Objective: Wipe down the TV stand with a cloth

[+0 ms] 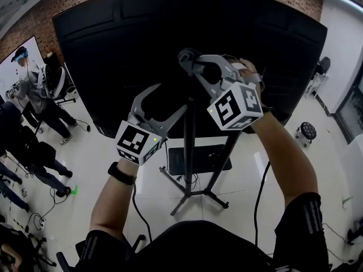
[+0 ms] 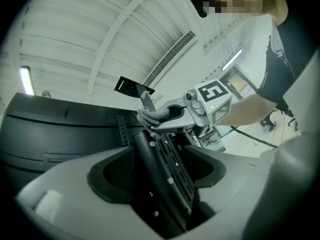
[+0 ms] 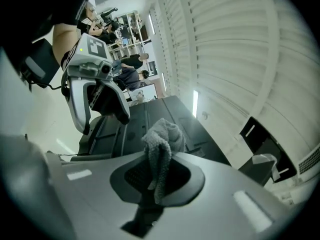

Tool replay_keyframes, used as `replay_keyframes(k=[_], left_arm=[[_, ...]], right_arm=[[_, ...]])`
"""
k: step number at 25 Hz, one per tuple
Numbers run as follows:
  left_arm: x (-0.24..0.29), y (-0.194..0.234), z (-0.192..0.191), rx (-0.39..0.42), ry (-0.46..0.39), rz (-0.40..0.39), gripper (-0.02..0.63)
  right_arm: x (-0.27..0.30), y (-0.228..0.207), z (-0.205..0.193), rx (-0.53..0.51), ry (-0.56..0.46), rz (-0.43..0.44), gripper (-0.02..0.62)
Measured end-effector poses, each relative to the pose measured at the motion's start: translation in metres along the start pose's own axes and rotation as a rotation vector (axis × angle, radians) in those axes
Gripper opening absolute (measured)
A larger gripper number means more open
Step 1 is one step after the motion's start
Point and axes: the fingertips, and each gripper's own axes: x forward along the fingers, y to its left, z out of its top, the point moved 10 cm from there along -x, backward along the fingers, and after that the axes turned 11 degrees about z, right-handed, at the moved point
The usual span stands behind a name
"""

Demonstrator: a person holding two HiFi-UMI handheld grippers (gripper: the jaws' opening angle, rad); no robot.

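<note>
The TV stand's black column (image 1: 189, 146) rises from tripod legs (image 1: 193, 196) to the back of a large black TV (image 1: 113, 50). My right gripper (image 1: 188, 58) is shut on a grey cloth (image 3: 162, 134) and presses it against the top of the column, where the perforated mounting bracket (image 2: 172, 169) sits. In the left gripper view the cloth (image 2: 149, 117) shows bunched at the bracket's upper end. My left gripper (image 1: 170, 98) is lower down. Its jaws are spread wide on either side of the column (image 2: 160, 184), which fills the gap between them.
A black shelf plate (image 1: 198, 158) hangs low on the stand. Cables (image 1: 260, 191) trail over the glossy white floor. Several people (image 1: 28, 89) stand at the far left. A small round black object (image 1: 307, 131) sits on the floor at the right.
</note>
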Motion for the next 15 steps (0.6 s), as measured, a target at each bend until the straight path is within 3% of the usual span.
replay_keyframes(k=[7,15], left_arm=[[0.015,-0.018,-0.014,-0.021,0.067,0.03,0.334],[0.011,-0.037,-0.039,-0.021,0.143,0.067,0.334]], right_arm=[[0.001,0.005,-0.023,0.036,-0.06,0.015,0.028],[0.011,0.048,-0.055,0.075,-0.067,0.111,0.028]])
